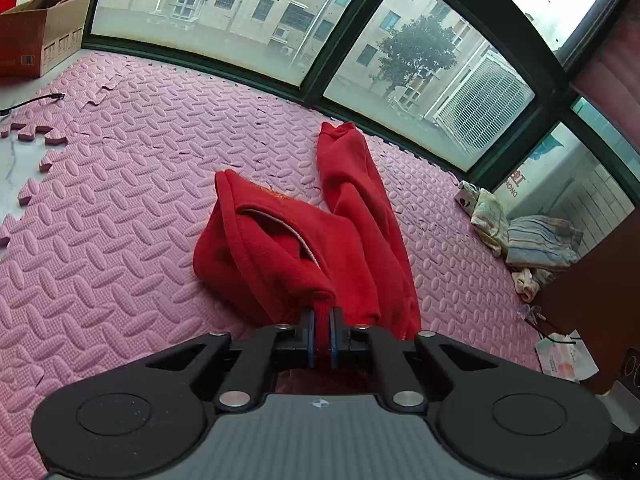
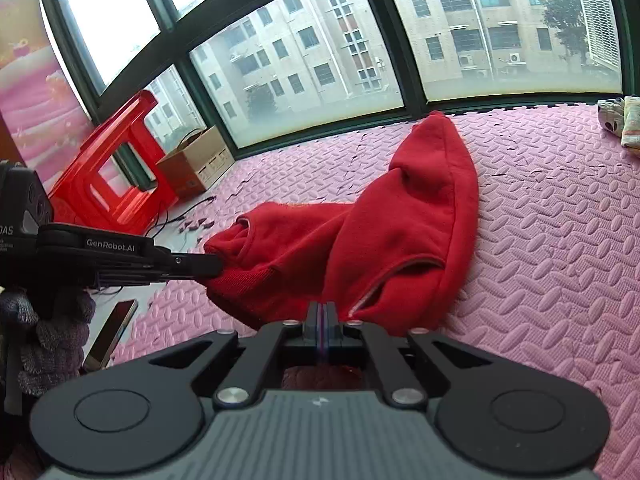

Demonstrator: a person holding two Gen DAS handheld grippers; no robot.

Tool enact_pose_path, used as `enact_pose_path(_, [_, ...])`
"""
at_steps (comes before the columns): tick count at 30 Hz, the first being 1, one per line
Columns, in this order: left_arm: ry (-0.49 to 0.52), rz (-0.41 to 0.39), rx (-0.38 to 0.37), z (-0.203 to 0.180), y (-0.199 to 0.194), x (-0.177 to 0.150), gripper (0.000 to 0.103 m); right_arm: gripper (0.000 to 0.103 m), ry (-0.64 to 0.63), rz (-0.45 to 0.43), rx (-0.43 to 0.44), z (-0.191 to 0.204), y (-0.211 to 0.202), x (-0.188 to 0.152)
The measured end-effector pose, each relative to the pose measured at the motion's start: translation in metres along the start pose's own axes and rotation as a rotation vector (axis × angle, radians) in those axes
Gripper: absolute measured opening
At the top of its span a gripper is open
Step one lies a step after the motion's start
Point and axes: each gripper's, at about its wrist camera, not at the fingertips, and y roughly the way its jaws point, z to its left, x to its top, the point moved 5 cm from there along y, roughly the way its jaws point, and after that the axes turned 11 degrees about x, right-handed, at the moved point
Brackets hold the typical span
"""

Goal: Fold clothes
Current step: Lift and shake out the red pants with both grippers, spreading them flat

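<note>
The red sweatshirt [image 1: 304, 248] lies crumpled on the pink foam mat [image 1: 120, 208], one sleeve stretched away toward one o'clock, almost to the window frame [image 1: 320, 76]. My left gripper [image 1: 322, 320] is pinched onto its ribbed hem, the blue pads drawn close with a strip of red cloth between them. My right gripper [image 2: 321, 314] is pressed together at another part of the hem, just beside a pocket-like slit at two o'clock; the fabric caught there is thin and I can only make out a sliver of it, so I take it as clamped. In the right wrist view the left gripper [image 2: 208, 266] enters from nine o'clock, its tips buried in the sweatshirt's [image 2: 360, 232] edge, my gloved hand [image 2: 52, 328] beneath it. Farther out, at ten o'clock, stand a red plastic stool [image 2: 108, 176] and a cardboard box [image 2: 196, 164]; a phone [image 2: 112, 328] lies at eight o'clock. In the left wrist view, a heap of striped clothes [image 1: 536, 240] sits at three o'clock.
</note>
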Motion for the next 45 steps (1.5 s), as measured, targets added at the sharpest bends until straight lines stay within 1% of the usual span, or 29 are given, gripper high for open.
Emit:
enact_pose_path(1, [0.012,0.01,0.002,0.001,-0.003,-0.009,0.008,0.001,-0.013,0.02,0.004,0.005,-0.002,-0.006])
enact_pose_path(3, [0.035,0.032,0.013,0.003,-0.006,-0.027,0.007,0.005,-0.028,0.048,-0.003,0.008,-0.004,-0.014])
enact_pose_path(6, [0.048,0.06,0.027,0.009,-0.006,-0.046,0.007,0.009,-0.045,0.084,-0.022,0.009,-0.005,-0.022])
enact_pose_path(7, [0.048,0.063,0.029,0.01,-0.007,-0.049,0.007,0.013,-0.043,0.09,-0.028,0.007,-0.004,-0.023])
enact_pose_path(8, [0.045,0.063,0.031,0.012,-0.007,-0.051,0.008,0.024,-0.032,0.089,-0.035,0.003,-0.001,-0.022])
enact_pose_path(9, [0.038,0.062,0.034,0.014,-0.008,-0.051,0.007,0.032,-0.021,0.089,-0.041,-0.002,0.002,-0.022])
enact_pose_path(10, [0.03,0.059,0.031,0.015,-0.009,-0.051,0.007,0.046,-0.011,0.089,-0.047,-0.007,0.004,-0.021])
enact_pose_path(14, [0.021,0.044,0.014,0.013,-0.012,-0.05,0.007,0.052,0.041,0.085,-0.07,-0.025,0.017,-0.02])
enact_pose_path(17, [0.023,0.041,0.02,0.014,-0.013,-0.052,0.007,0.052,0.119,0.089,-0.061,-0.04,0.032,-0.027])
enact_pose_path(18, [0.019,0.043,0.02,0.015,-0.013,-0.052,0.007,0.051,0.146,0.092,-0.049,-0.043,0.036,-0.031])
enact_pose_path(19, [0.015,0.044,0.021,0.017,-0.013,-0.053,0.007,0.043,0.158,0.089,-0.043,-0.045,0.038,-0.034])
enact_pose_path(20, [0.011,0.047,0.022,0.018,-0.014,-0.054,0.007,0.038,0.146,0.082,-0.045,-0.044,0.037,-0.035])
enact_pose_path(22, [0.009,0.05,0.022,0.02,-0.014,-0.056,0.007,0.02,0.116,0.065,-0.051,-0.039,0.031,-0.036])
enact_pose_path(23, [0.01,0.051,0.023,0.021,-0.014,-0.056,0.007,0.016,0.108,0.058,-0.053,-0.037,0.028,-0.035])
enact_pose_path(24, [0.01,0.052,0.023,0.021,-0.015,-0.057,0.007,0.015,0.099,0.051,-0.055,-0.035,0.025,-0.035])
enact_pose_path(25, [0.008,0.054,0.019,0.022,-0.015,-0.057,0.0,0.013,0.09,0.047,-0.063,-0.033,0.022,-0.034])
enact_pose_path(26, [0.003,0.059,0.013,0.022,-0.017,-0.058,0.0,0.009,0.086,0.043,-0.066,-0.032,0.019,-0.034])
enact_pose_path(28, [0.01,0.063,0.013,0.023,-0.019,-0.06,0.0,0.009,0.078,0.037,-0.056,-0.028,0.013,-0.033])
enact_pose_path(29, [0.016,0.063,0.017,0.024,-0.02,-0.061,0.0,0.001,0.07,0.038,-0.055,-0.026,0.011,-0.033])
enact_pose_path(33, [0.015,0.055,0.034,0.027,-0.022,-0.059,0.001,0.002,0.051,0.04,-0.042,-0.02,0.004,-0.031])
enact_pose_path(34, [0.007,0.047,0.047,0.029,-0.021,-0.057,0.005,0.007,0.065,0.032,-0.036,-0.022,0.004,-0.03])
enact_pose_path(36, [-0.02,0.03,0.07,0.032,-0.018,-0.05,0.015,0.018,0.091,0.02,-0.049,-0.027,0.005,-0.028])
enact_pose_path(37, [-0.035,0.022,0.082,0.034,-0.016,-0.046,0.025,0.031,0.102,0.014,-0.059,-0.03,0.006,-0.027])
enact_pose_path(38, [-0.051,0.018,0.092,0.036,-0.014,-0.043,0.039,0.043,0.116,0.011,-0.064,-0.033,0.007,-0.026])
enact_pose_path(40, [-0.079,0.011,0.108,0.039,-0.009,-0.039,0.051,0.047,0.139,0.01,-0.059,-0.038,0.011,-0.027])
enact_pose_path(43, [-0.113,0.022,0.103,0.041,0.001,-0.037,0.055,0.048,0.182,0.004,-0.048,-0.045,0.018,-0.028])
enact_pose_path(45, [-0.14,0.037,0.106,0.042,0.009,-0.037,0.056,0.048,0.236,0.003,-0.03,-0.05,0.023,-0.03])
